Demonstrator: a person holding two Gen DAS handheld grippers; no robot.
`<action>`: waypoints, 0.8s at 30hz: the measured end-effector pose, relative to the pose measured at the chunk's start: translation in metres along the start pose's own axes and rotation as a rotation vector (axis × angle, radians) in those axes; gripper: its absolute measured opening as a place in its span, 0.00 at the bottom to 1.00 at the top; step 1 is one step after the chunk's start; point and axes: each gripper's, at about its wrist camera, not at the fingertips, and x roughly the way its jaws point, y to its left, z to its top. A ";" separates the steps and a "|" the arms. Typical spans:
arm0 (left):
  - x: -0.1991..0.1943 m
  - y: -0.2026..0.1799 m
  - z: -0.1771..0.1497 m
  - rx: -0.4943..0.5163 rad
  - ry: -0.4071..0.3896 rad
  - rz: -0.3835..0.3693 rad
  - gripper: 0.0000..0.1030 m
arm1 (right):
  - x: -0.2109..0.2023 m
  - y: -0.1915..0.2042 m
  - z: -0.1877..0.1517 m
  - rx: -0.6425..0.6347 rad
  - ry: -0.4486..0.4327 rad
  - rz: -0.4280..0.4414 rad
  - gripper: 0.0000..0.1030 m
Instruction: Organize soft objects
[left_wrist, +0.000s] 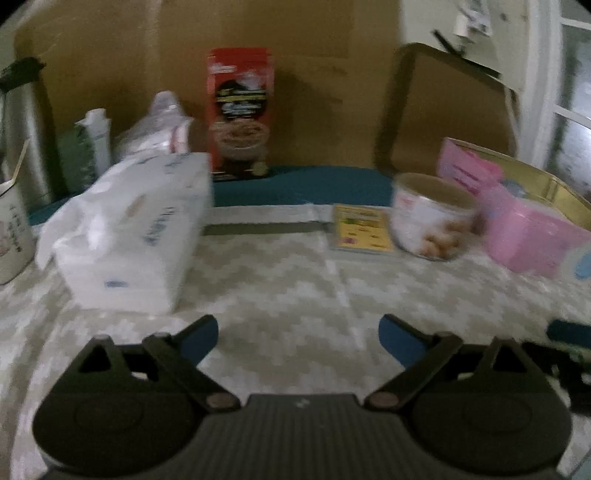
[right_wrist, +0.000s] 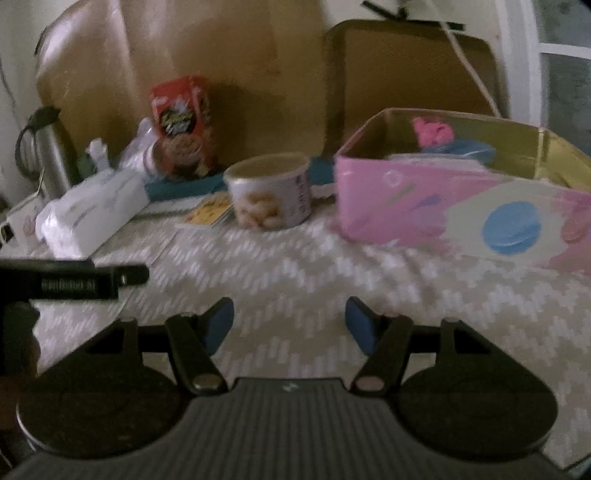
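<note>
The table covering (left_wrist: 280, 280) bore a beige-and-white zigzag pattern. The soft pack (left_wrist: 136, 229) was white with blue print. The carton (left_wrist: 240, 110) was red. The box (right_wrist: 461, 210) was pink with a blue disc, gold inside. The card (left_wrist: 362, 229) was yellow. Gripper pads (left_wrist: 197, 338) were blue on black arms.

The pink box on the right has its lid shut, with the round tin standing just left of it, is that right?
Not quite. The pink box is open at the top, with items showing inside, as the right wrist view shows. The round tin does stand just left of it.
</note>
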 end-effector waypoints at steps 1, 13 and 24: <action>0.001 0.006 0.001 -0.013 -0.001 0.013 0.97 | 0.002 0.003 -0.001 -0.012 0.007 0.005 0.67; 0.010 0.060 0.005 -0.101 0.016 0.102 1.00 | 0.021 0.036 0.007 -0.169 0.040 0.089 0.68; 0.004 0.070 0.001 -0.166 -0.027 0.082 1.00 | 0.088 0.084 0.129 -0.340 0.052 0.290 0.68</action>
